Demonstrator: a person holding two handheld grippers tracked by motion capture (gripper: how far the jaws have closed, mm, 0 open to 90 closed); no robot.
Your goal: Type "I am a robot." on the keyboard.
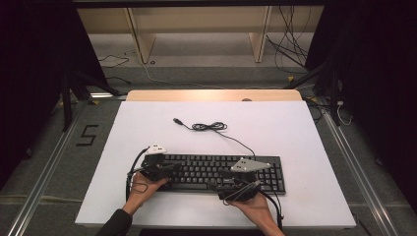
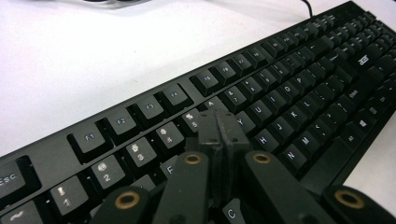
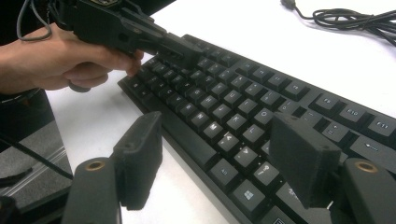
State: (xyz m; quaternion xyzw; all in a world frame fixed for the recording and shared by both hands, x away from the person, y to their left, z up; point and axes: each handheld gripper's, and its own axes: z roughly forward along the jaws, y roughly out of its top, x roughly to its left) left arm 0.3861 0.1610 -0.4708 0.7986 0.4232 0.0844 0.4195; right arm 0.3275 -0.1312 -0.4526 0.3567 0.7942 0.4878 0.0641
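White table [image 1: 147, 123], black keyboard [image 1: 216, 172], left gripper [image 2: 218, 127] pressed together (key legends readable), right gripper [image 3: 219, 158] spread

keyboard [image 1: 216, 172] front-ctr on table [image 1: 295, 132] | cable [image 1: 209, 126] behind kbd

The white table top [image 1: 295, 128] rests on a pale wooden board [image 1: 211, 95] whose far edge shows beyond it, brightly lit; grey carpet floor [image 1: 54, 162] surrounds the table, marked with a black figure "5" [image 1: 87, 134] at the left; metal floor rails [image 1: 44, 172] run along both sides. Beyond the table stands a light wooden bench frame [image 1: 199, 24] on two slanted legs; loose black cables [image 1: 290, 49] lie on the floor at the far right; black curtains [image 1: 378, 73] close off both sides, with dark stand legs [image 1: 66, 98] at their foot.
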